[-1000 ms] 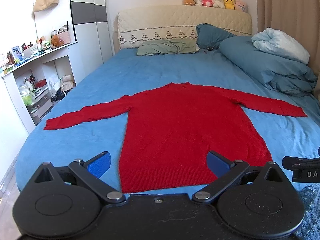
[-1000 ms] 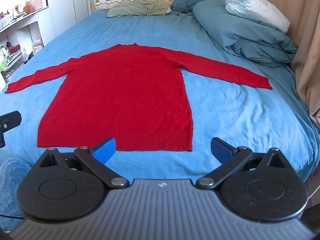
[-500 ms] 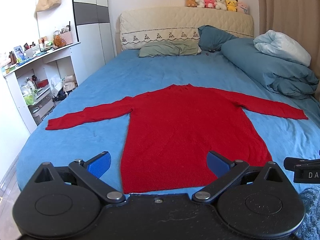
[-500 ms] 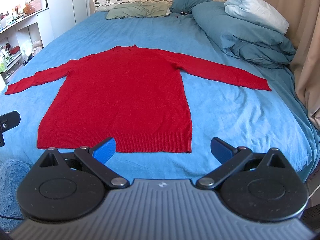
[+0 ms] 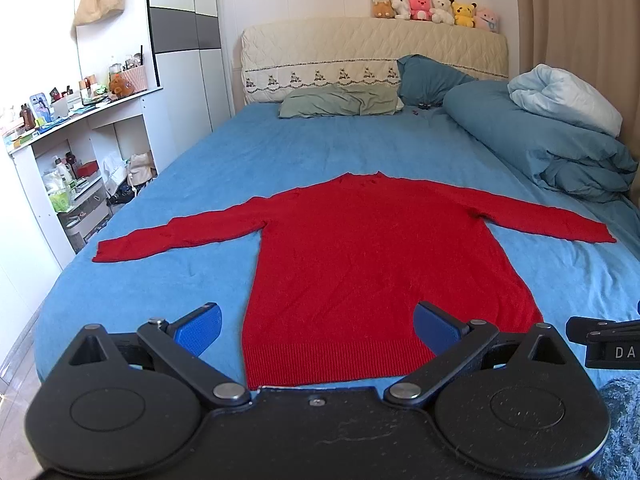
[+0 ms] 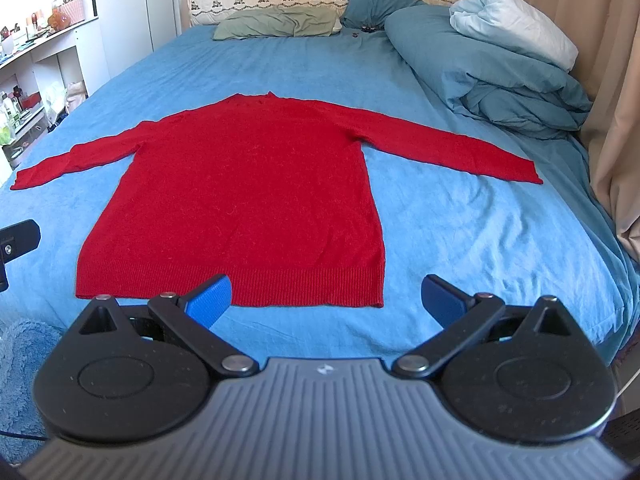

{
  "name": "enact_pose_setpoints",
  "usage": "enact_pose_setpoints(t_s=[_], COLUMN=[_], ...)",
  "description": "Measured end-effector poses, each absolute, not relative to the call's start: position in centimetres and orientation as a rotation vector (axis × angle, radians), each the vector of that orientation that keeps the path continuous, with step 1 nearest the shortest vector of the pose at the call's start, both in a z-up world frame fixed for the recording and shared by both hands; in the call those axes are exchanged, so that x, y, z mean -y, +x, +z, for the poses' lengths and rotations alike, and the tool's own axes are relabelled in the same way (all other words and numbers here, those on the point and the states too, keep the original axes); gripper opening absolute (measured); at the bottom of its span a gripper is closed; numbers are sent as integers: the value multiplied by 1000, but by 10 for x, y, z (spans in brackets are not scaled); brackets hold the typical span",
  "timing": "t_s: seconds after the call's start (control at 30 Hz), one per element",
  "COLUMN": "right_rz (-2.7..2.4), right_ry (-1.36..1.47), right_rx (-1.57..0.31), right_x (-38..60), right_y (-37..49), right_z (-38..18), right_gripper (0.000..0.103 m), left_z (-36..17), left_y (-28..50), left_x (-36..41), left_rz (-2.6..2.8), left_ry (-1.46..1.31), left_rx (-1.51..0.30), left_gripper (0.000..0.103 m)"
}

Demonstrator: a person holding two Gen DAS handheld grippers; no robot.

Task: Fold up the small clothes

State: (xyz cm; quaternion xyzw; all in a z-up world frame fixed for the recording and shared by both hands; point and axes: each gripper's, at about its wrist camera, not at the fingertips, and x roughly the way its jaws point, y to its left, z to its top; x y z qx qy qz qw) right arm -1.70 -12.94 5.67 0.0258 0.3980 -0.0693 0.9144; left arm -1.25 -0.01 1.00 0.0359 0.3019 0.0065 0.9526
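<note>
A red long-sleeved knit sweater [image 5: 372, 256] lies flat on the blue bed sheet [image 5: 224, 168], sleeves spread out to both sides, ribbed hem nearest me. It also shows in the right wrist view [image 6: 248, 184]. My left gripper [image 5: 318, 326] is open and empty, held above the hem's left half. My right gripper [image 6: 326, 300] is open and empty, held above the hem's right corner. Neither touches the sweater.
A folded blue duvet [image 5: 552, 148] with a pale blanket [image 5: 564, 96] lies at the right. Pillows [image 5: 340, 100] and a headboard [image 5: 372, 52] stand at the far end. White shelves [image 5: 72, 160] with clutter stand left of the bed. Curtains [image 6: 616, 120] hang at the right.
Both grippers have drawn back and tilted up a little, so the sweater sits slightly lower and farther in view. The jaws stay open. The sweater has not moved.
</note>
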Motion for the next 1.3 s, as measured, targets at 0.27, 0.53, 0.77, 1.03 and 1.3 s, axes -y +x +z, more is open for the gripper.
enact_pose_setpoints(t_s=[0.27,0.53,0.77,1.03,1.3], right_rz=[-142,-137,-138,-133,-122], right_ry=[53,48,49,46,44], right_rx=[-819,-815,-814,-810,-791], right_x=[128,126,127,123,119], right_y=[-17,-17,-17,-18,-20], right_z=[59,63,61,66,76], right_gripper=[103,103,103,103,103], left_z=[11,13,13,14,22], left_y=[-14,-16,-17,-19,-27], left_x=[0,-1,-2,-1,-2], left_rz=[13,11,14,19,30], left_ry=[74,68,61,59,52], left_rx=[-608,-603,-600,-592,-570], left_gripper=[103,103,103,103,103])
